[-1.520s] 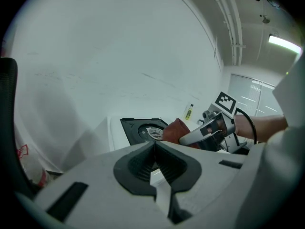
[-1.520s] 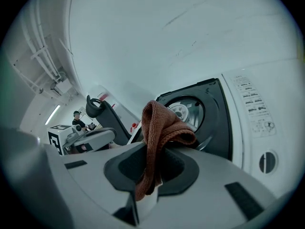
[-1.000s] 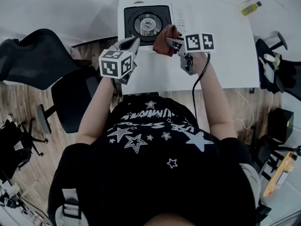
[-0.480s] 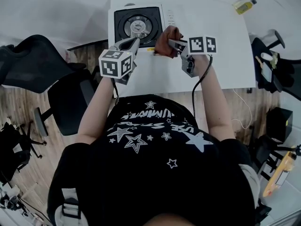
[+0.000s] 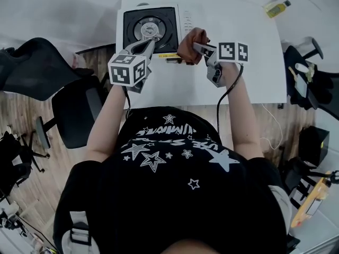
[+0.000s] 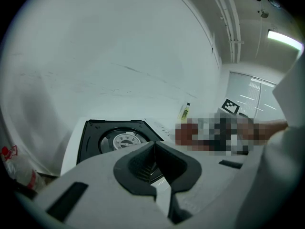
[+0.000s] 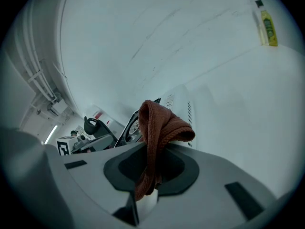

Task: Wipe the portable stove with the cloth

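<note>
Fingers [image 7: 205,175] of right gripper [image 5: 197,47] pinch the soft, light, floppy knit cloth [image 7: 159,120] by a bunched fold at near right corner of the portable stove [image 5: 132,16]; left gripper [image 6: 153,149] fingers closed, empty; fuller bunch likely wipes firmer.

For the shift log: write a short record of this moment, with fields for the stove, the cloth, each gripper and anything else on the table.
stove: portable stove at the far left corner of the table; black burner top, white control panel on its right
cloth: reddish-brown cloth, bunched, over the stove's right side; contact cannot be told
right: right gripper shut on the cloth
left: left gripper jaws together, empty, tips over the stove's front edge
other: yellow bottle at the table's far right corner
</note>
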{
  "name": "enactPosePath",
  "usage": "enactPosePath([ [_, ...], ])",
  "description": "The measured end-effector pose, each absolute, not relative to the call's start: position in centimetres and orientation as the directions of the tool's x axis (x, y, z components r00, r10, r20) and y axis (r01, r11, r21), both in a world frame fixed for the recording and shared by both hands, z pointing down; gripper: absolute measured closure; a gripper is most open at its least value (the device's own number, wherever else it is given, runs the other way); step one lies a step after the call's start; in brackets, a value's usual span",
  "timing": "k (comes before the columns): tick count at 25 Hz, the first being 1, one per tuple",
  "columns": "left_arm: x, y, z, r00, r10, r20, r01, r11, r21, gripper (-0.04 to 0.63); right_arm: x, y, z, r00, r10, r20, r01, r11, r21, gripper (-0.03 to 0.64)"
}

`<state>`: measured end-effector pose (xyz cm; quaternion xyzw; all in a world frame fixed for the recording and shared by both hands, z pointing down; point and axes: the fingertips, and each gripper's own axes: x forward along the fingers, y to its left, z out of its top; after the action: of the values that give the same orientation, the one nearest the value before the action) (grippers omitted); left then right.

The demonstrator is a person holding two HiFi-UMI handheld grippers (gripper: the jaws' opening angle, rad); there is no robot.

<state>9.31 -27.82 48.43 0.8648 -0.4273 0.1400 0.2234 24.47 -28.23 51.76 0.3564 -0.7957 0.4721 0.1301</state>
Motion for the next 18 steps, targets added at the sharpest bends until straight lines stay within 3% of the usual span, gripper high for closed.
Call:
enactPosePath([
  [18,4.7,-25.3,47.8,0.617,-0.656,0.435,-0.784,-0.563,0.262,0.586,23.3,-26.3,49.4,-0.674,-0.551,0.492,-0.698,0.258,-0.667,0.561],
])
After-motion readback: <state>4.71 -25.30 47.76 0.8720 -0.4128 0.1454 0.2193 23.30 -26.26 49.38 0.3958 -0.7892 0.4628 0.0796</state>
